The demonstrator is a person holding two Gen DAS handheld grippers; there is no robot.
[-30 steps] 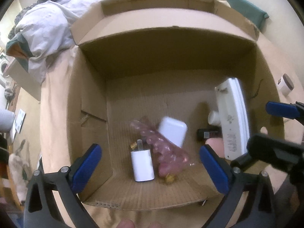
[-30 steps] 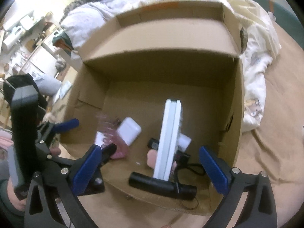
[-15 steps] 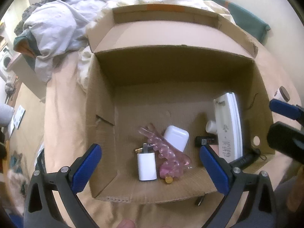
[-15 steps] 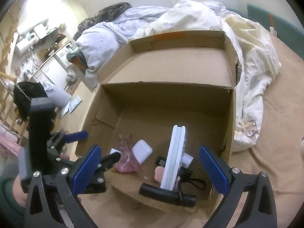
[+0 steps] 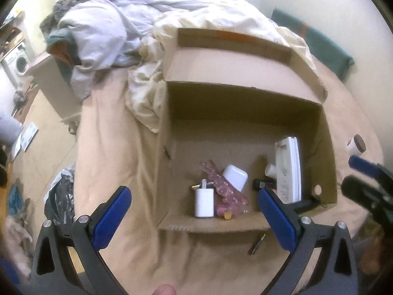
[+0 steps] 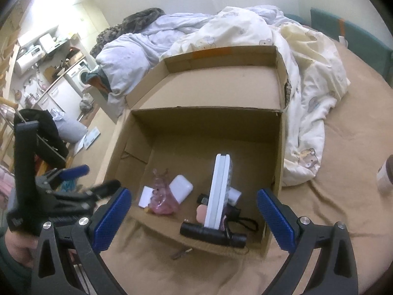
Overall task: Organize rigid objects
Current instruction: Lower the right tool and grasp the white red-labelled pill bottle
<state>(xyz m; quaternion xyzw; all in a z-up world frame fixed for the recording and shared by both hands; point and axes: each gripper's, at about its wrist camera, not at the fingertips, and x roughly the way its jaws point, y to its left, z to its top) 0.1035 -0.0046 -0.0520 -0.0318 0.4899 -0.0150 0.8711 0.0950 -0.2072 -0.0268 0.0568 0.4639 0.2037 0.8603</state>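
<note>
An open cardboard box (image 5: 245, 103) (image 6: 203, 123) lies on a tan bedsheet. Inside it are a white charger plug (image 5: 203, 202) (image 6: 145, 196), a pink clear plastic piece (image 5: 226, 191) (image 6: 162, 196), a white earbud case (image 5: 235, 177) (image 6: 181, 188), a tall white flat device on edge (image 5: 288, 169) (image 6: 218, 191) and a black flashlight (image 6: 212, 234). My left gripper (image 5: 194, 217) is open and empty, in front of the box. My right gripper (image 6: 194, 217) is open and empty, also in front of the box.
Rumpled white and cream bedding (image 5: 147, 36) (image 6: 245, 32) lies behind and beside the box. A small jar with a brown lid (image 5: 356, 145) (image 6: 385, 177) stands right of the box. A small dark object (image 6: 181, 253) lies on the sheet by the box's near edge. The floor is at the left.
Both grippers have drawn back and up from the box, so it looks smaller and farther. The left gripper has also shifted left. The box's contents have not moved.
</note>
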